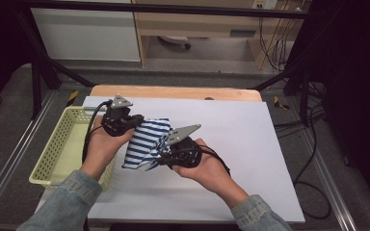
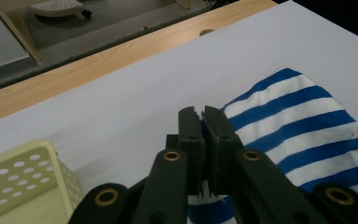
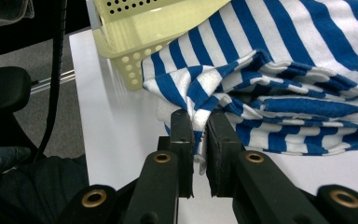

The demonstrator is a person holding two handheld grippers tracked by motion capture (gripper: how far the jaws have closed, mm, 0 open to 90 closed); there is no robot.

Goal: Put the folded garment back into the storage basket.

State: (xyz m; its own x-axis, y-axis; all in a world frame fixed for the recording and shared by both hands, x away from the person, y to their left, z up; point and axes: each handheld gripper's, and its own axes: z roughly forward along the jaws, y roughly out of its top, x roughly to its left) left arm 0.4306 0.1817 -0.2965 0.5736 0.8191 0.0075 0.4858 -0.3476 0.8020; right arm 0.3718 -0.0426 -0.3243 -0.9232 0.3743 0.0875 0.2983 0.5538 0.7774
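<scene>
A folded blue-and-white striped cloth (image 1: 145,143) is held just above the white table sheet, between the two grippers. My left gripper (image 1: 136,121) grips the cloth's far left edge; in the left gripper view its jaws stand shut on the cloth's edge (image 2: 203,119), with the striped cloth (image 2: 303,126) spreading to the right. My right gripper (image 1: 160,153) holds the near right side; in the right gripper view its jaws pinch a bunched fold (image 3: 200,122) of the striped cloth (image 3: 279,84).
A pale yellow perforated basket (image 1: 53,159) stands at the table's left edge, right beside the cloth (image 3: 135,28). The white sheet (image 1: 250,139) covers the wooden table (image 1: 173,91) and lies bare to the right. Black frame legs and cables stand around the table.
</scene>
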